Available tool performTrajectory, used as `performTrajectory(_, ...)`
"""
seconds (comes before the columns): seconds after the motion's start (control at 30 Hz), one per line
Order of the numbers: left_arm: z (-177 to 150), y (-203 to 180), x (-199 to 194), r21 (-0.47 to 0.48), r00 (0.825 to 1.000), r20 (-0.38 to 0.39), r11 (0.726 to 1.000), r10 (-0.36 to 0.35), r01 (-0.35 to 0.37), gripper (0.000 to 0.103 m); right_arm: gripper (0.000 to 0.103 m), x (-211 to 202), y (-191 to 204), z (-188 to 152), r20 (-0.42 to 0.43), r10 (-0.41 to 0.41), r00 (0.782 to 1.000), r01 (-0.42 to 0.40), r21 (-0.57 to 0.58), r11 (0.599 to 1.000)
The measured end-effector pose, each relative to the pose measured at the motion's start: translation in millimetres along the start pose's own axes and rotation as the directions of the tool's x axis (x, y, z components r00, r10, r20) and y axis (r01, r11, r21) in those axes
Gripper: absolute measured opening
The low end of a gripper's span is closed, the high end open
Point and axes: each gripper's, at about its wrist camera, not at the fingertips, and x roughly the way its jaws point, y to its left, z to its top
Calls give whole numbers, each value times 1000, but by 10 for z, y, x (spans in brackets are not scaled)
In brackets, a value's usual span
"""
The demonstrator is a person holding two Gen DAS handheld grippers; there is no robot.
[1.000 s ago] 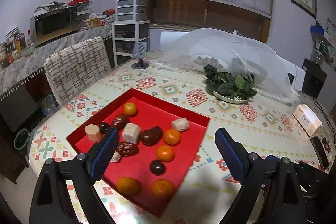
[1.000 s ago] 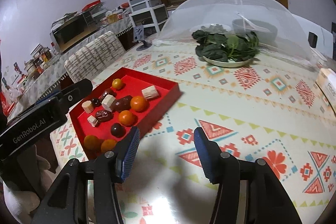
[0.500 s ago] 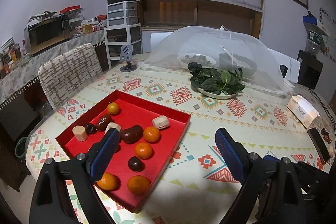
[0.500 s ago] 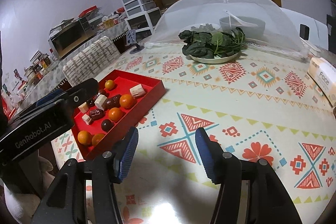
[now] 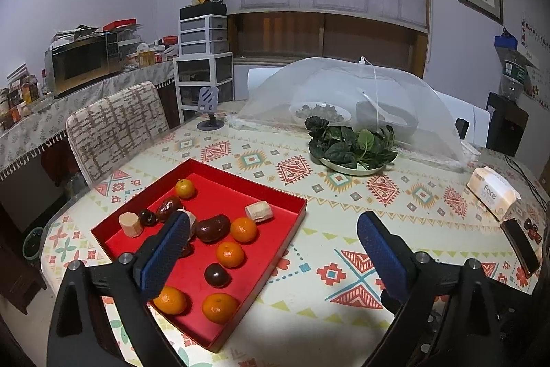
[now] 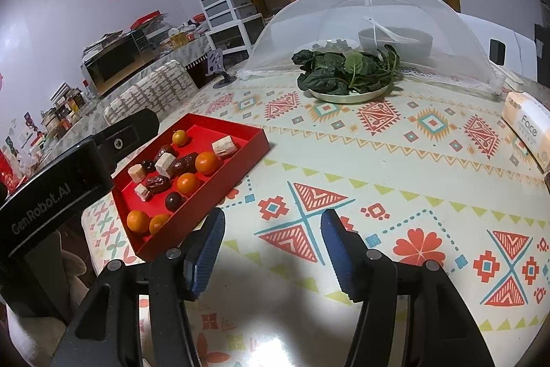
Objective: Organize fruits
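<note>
A red tray (image 5: 288,205) lies flat on the bench (image 5: 343,263), which wears a patterned cloth. In the left wrist view the tray's long axis runs from the near right edge of the bench up toward the far left, one corner pointing at the chair (image 5: 117,126). Its fruits are scattered loose on the floor of the tray: five small oranges (image 5: 229,253), two dark round fruits (image 5: 216,274), wrinkled red-brown dates (image 5: 212,227) and pale cut chunks (image 5: 259,211). The longest date lies roughly crosswise to the tray's long sides.

The left tool (image 5: 271,250) hangs over the near part of the tray and the bare cloth beside it. Its jaws are opening, spread wide, with nothing gripped; the left pad stands in front of a date and a pale chunk.

The right tool (image 6: 273,250) is over the bare cloth, just right of the tray's near corner. Its jaws are opening too, with only the cloth between them.

Farther back stand a plate of leafy greens (image 5: 350,147) and a mesh food cover (image 5: 395,98); a pack of tissues (image 5: 491,191) lies at the right edge.
</note>
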Motion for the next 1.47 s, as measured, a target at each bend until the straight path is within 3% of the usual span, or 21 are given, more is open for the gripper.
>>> performTrajectory(0.53, -33, 159, 52, -38, 1000, 0, 999, -8, 8, 98, 65, 93, 180, -5, -22, -7, 1000, 7, -22, 1000)
performTrajectory(0.63, -24, 247, -41, -65, 997, 61, 997, 46, -42, 98, 66, 114, 227, -7, -24, -11, 1000, 10, -33, 999)
performTrajectory(0.73, 9, 343, -280, -94, 975, 176, 988, 139, -124, 103, 66, 118, 303, -11, -20, -16, 1000, 15, -55, 998)
performTrajectory(0.83, 31, 511, -449, -125, 958, 265, 989, 110, -79, 103, 66, 120, 395, -16, -13, -19, 1000, 18, -85, 996)
performTrajectory(1.2, -5, 1122, -122, -255, 990, 140, 965, -29, 64, 103, 66, 248, 769, -67, -39, -7, 999, 0, -164, 987)
performTrajectory(1.33, -32, 1148, -125, -253, 987, 148, 963, -58, 94, 103, 66, 259, 826, -79, -36, -7, 999, 1, -173, 985)
performTrajectory(1.47, -54, 911, -78, -177, 993, 102, 981, -58, 75, 103, 66, 248, 791, -68, -32, -18, 999, 13, -154, 988)
